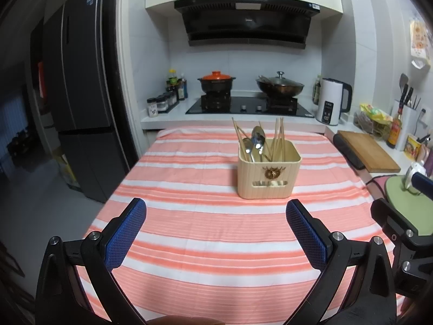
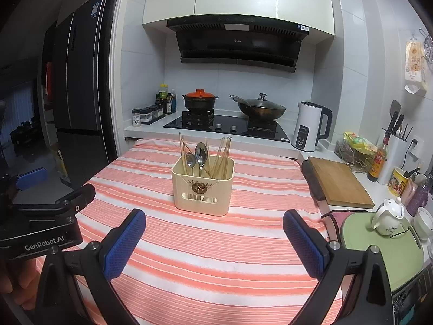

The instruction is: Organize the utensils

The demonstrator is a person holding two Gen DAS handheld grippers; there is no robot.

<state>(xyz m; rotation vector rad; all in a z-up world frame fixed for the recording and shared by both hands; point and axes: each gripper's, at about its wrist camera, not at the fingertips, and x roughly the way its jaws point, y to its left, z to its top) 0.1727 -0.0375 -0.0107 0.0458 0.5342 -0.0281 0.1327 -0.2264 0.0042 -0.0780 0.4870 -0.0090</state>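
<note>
Both grippers sit wide apart at the fingers with nothing between them: my left gripper (image 1: 216,216) hangs above the striped cloth (image 1: 205,243), and my right gripper (image 2: 213,227) does the same beside it. From the left wrist view I see part of the right gripper's black body at 3 o'clock; from the right wrist view the left one shows at 9 o'clock.

Ahead of the left gripper, at about 12 o'clock and a little right, the cream utensil holder (image 1: 268,174) stands upright on the cloth. Inside it I count two metal spoons (image 1: 257,138), bowls up, with wooden chopsticks (image 1: 278,138) leaning on either side.

Past the table at 12 o'clock is the stove (image 1: 249,105). A wooden cutting board (image 1: 368,150) lies at 2 o'clock on the counter.
</note>
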